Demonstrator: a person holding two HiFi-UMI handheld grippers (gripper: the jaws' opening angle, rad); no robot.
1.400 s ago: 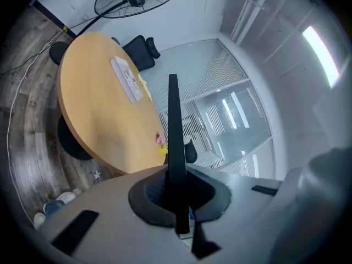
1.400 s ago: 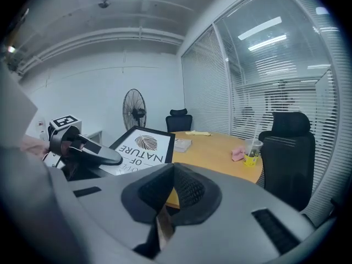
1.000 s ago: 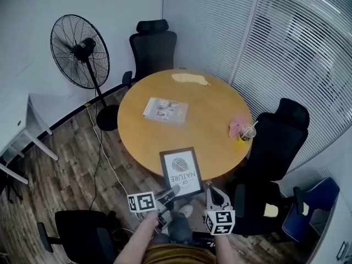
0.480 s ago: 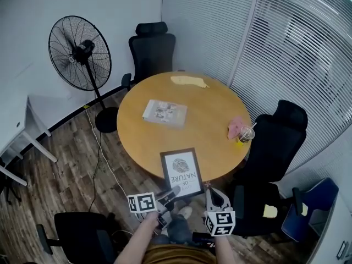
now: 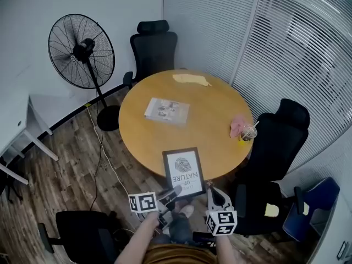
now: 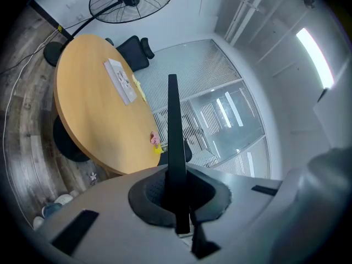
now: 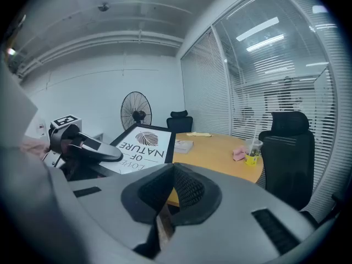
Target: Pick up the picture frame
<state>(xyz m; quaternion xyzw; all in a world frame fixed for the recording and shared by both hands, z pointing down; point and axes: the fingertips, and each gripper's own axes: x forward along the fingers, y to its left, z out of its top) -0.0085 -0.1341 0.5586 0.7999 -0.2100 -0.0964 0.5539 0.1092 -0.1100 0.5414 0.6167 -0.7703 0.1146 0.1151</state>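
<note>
**A:** Two grippers sit low in the head view, both at the near edge of the round table (image 5: 214, 114). What is the left gripper (image 5: 173, 192) doing?

**B:** It is clamped on the bottom edge of the picture frame (image 5: 183, 171). The frame overhangs the table's near edge with its print facing up. The right gripper (image 5: 210, 190) is just beside the frame's lower right corner. I cannot tell whether it touches.

**A:** What else is on the table?

**B:** A booklet (image 5: 166, 111) lies mid-table and a cup (image 5: 247, 132) with a straw stands at the right edge. A fan (image 5: 81, 51) stands on the floor to the table's left.

**A:** And the left gripper view?

**B:** The frame shows edge-on as a thin dark strip rising from between the pads, which press on both its faces. The table lies behind it, to the left.

**A:** The right gripper view?

**B:** Its jaws are together with nothing between them. The frame is left of the jaws, held by the other gripper, and "OF NATURE" is legible on it. The table lies beyond.
</note>
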